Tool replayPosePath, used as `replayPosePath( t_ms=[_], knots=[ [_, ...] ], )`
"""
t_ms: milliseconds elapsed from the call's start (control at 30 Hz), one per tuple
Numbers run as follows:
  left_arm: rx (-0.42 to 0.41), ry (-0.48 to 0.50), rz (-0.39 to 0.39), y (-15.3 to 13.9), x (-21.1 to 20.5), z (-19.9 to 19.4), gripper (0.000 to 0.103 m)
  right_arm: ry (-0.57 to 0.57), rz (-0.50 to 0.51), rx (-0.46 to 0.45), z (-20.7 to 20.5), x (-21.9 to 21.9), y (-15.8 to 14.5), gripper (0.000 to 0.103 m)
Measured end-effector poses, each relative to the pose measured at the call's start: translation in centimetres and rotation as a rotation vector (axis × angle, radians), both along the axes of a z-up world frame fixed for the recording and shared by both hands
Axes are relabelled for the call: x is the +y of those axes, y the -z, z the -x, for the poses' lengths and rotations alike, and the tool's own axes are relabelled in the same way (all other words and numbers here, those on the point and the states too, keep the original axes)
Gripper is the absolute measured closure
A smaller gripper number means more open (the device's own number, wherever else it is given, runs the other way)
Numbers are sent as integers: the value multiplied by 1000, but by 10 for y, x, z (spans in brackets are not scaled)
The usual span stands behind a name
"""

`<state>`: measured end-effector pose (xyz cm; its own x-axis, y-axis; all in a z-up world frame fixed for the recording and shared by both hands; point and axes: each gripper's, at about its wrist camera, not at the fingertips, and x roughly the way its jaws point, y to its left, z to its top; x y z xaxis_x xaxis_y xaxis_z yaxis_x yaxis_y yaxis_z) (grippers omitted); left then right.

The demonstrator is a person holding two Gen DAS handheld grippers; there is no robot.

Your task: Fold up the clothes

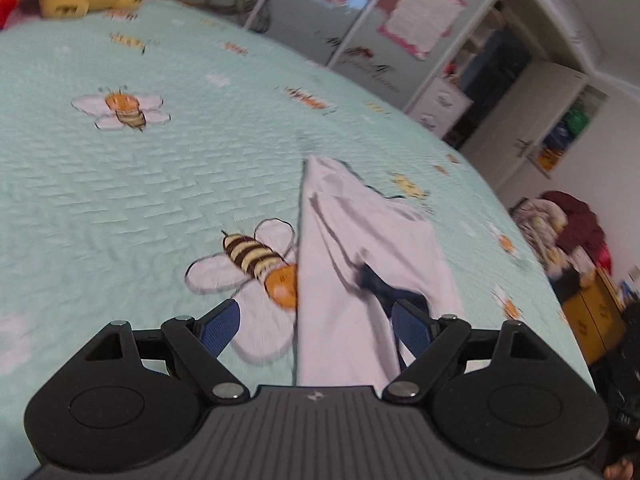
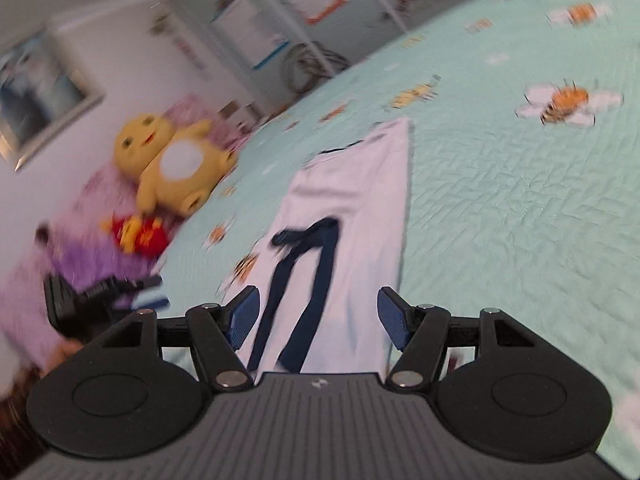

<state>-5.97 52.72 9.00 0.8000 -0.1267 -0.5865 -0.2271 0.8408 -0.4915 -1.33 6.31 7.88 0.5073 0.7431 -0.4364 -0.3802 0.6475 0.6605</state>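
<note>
A white garment (image 1: 360, 248) with dark navy trim lies folded into a long narrow strip on the mint bee-print bedspread (image 1: 140, 184). My left gripper (image 1: 316, 326) is open, its blue pads either side of the strip's near end, and holds nothing. In the right wrist view the same garment (image 2: 360, 200) stretches away from me, with a navy drawstring or strap (image 2: 308, 272) lying on it. My right gripper (image 2: 318, 316) is open over its near end and empty.
A yellow plush toy (image 2: 172, 164) and a red one (image 2: 140, 234) sit at the bed's head end. White shelving and cupboards (image 1: 500, 92) stand beyond the bed. A pile of clothes (image 1: 568, 232) lies off the bed's right edge.
</note>
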Motion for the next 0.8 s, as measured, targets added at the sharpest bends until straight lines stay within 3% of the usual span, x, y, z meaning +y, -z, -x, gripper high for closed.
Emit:
replayPosePath(
  t_ms=[133,233,400,533,667,800],
  knots=[
    [-6,8,31,15,-2,-15,18,33,-50,83,-26,1,28,38],
    [-7,34,29,22,-5,3,18,12,-67,119,-16,-2,44,38],
    [17,78,-23,22,-13,84,18,-55,-70,166,39,-21,55,38],
    [102,131,-51,31,-27,162,17,-100,-61,209,97,-42,58,38],
    [139,162,46,48,-42,219,17,-118,-59,263,153,-64,63,38],
    [148,170,186,57,-55,254,17,-139,-115,318,181,-69,67,38]
  ],
)
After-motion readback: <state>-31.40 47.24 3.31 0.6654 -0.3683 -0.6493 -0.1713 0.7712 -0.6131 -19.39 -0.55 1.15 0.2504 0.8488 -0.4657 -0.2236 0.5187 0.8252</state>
